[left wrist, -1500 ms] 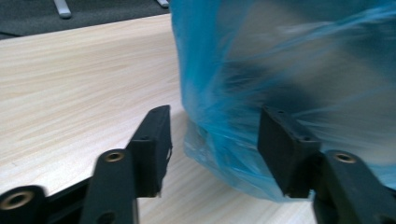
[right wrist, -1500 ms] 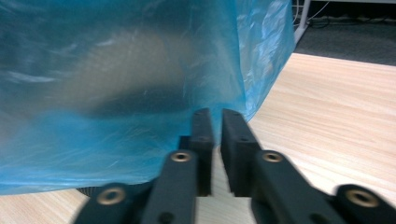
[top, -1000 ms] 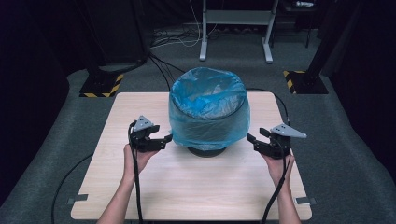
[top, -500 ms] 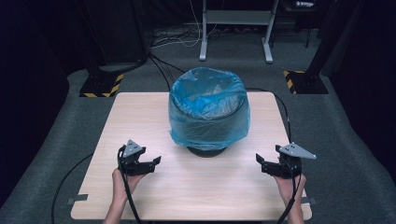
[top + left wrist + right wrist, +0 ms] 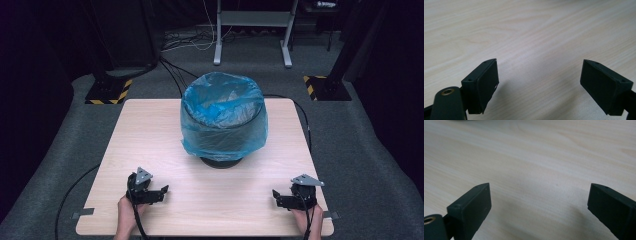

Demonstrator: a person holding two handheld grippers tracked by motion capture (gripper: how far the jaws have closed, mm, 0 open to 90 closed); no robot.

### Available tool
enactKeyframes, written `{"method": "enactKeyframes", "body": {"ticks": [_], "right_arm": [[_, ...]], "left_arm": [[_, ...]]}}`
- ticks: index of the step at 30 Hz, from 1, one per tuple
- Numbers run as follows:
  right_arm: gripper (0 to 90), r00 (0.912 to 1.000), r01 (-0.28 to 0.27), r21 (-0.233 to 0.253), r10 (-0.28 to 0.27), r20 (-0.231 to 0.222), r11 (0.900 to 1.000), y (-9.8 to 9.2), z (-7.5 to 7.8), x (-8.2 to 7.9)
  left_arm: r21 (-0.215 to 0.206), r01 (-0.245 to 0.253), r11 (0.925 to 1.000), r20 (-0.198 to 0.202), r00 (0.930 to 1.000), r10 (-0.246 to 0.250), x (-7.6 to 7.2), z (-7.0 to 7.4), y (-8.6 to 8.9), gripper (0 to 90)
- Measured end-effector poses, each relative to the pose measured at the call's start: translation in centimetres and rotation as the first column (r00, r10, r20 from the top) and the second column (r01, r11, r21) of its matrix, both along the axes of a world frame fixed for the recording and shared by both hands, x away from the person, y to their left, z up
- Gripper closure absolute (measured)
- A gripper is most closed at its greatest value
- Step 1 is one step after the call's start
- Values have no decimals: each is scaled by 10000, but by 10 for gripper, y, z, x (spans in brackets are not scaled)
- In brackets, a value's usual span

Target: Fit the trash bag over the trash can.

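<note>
Centre of the high view, bin (image 5: 223,157): stands upright on the table (image 5: 150,135), long axis vertical, open mouth facing up; only its dark round foot peeps out below the liner
Liner: blue bag (image 5: 222,125), thin, glossy, crinkled plastic; folded over the rim and hanging down the outside as a loose skirt, the inside sagging in creases
Lower left of the high view, left gripper (image 5: 161,192): low over the table near its front edge, pointing toward frame right; jaws wide apart with nothing between them; in the left gripper view (image 5: 539,82) only bare wood lies in the gap
Lower right of the high view, right gripper (image 5: 276,196): low near the front right corner, pointing toward frame left; jaws spread wide and empty, as the right gripper view (image 5: 539,205) shows
Hands: one wrapped behind each gripper, forearms entering from the bottom edge; both well apart from the bin
Grippers' make: matt black blocky jaws, grey three-cornered plate on top, black cable trailing
Table: pale wood grain, smooth, rounded corners
</note>
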State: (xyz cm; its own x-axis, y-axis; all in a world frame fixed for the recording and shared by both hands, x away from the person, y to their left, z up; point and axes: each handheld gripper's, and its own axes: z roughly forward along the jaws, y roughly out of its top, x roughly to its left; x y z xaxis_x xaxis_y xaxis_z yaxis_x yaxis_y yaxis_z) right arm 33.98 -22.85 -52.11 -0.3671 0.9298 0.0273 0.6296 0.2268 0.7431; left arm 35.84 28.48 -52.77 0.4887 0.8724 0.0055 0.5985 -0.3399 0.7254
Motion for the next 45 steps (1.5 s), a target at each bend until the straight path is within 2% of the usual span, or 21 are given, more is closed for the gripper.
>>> {"method": "enactKeyframes", "body": {"ticks": [2, 3, 10, 21, 34, 45], "right_arm": [[42, 10000, 22, -406, -25, -89, 9992, 1, -4, 0], [35, 9998, 0, -431, -10, -223, 9991, 1, -6, 0], [26, 9997, -137, -354, 130, -199, 9993, -2, -7, 0], [22, 9999, 24, -393, -30, -169, 9992, -2, -8, 1], [57, 9997, 215, -320, -218, -105, 9993, -3, -7, 1], [107, 10000, 49, -302, -48, 32, 9995, -3, -7, 0]], "left_arm": [[-100, -12, 9999, 92, 10000, 13, -1, -1, -1, 141], [-99, -47, 9999, 68, 10000, 47, -1, -1, 0, 141], [-85, -223, 9997, 56, 9997, 224, -2, -1, -1, 137], [-141, -668, 9977, 74, 9977, 669, -4, -1, -3, 137], [-148, -743, 9971, 65, 9972, 744, -4, -1, -3, 137], [-125, -753, 9971, 62, 9971, 754, -4, -1, -3, 136]]}}
